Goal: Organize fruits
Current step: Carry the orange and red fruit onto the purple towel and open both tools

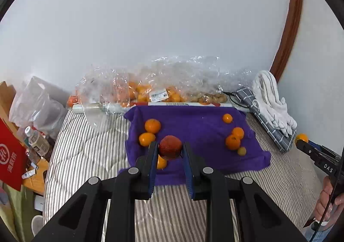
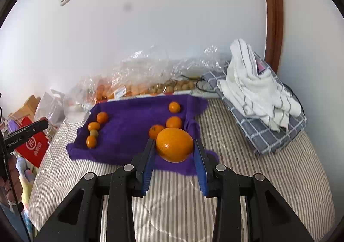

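Note:
My left gripper (image 1: 170, 149) is shut on a dark red fruit (image 1: 170, 147) and holds it above the left part of a purple cloth (image 1: 197, 132). My right gripper (image 2: 174, 145) is shut on a large orange (image 2: 174, 147) above the cloth's (image 2: 133, 128) near right corner. Small oranges lie on the cloth: a left group (image 1: 152, 126) and a right group (image 1: 232, 142), with a small yellowish fruit (image 1: 241, 151). In the right wrist view the left group (image 2: 94, 126) includes a greenish fruit (image 2: 94, 133). The right gripper with its orange also shows in the left wrist view (image 1: 302, 140).
The cloth lies on a striped bed (image 1: 86, 151). Clear plastic bags of fruit (image 1: 154, 89) lie along the wall. A white towel (image 2: 255, 89) on a checked grey cloth (image 2: 268, 132) lies at the right. A red bag (image 1: 10, 156) and bottles (image 1: 37, 143) stand beside the bed at left.

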`<act>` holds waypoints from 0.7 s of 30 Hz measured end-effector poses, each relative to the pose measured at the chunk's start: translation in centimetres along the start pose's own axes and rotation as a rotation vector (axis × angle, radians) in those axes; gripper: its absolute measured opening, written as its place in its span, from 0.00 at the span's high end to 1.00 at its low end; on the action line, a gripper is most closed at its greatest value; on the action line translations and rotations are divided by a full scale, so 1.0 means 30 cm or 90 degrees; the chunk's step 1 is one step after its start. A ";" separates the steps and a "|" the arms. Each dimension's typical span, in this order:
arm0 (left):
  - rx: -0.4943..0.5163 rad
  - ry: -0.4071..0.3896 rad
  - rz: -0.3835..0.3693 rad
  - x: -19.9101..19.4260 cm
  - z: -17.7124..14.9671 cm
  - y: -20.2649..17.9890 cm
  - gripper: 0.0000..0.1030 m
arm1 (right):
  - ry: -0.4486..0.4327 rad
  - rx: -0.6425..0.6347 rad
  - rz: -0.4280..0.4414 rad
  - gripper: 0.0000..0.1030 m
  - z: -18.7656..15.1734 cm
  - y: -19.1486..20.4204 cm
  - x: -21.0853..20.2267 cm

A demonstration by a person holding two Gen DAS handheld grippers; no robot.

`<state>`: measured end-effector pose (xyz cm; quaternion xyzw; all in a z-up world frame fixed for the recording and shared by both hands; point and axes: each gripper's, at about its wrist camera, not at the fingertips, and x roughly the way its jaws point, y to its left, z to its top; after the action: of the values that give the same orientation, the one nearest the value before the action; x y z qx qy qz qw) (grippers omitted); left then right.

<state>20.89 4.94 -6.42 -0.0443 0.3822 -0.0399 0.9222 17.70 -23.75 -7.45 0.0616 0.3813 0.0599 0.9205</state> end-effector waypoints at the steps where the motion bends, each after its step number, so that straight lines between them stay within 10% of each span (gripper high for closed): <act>1: -0.003 0.001 -0.002 0.009 0.009 0.008 0.79 | -0.002 -0.002 -0.002 0.66 0.017 0.010 0.007; 21: -0.034 0.068 -0.041 0.406 0.149 0.054 0.79 | 0.070 -0.003 0.001 0.66 0.123 0.026 0.394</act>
<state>32.70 5.47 -12.00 -0.0787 0.4303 -0.0619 0.8971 28.56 -21.39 -12.94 0.0565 0.4313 0.0652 0.8981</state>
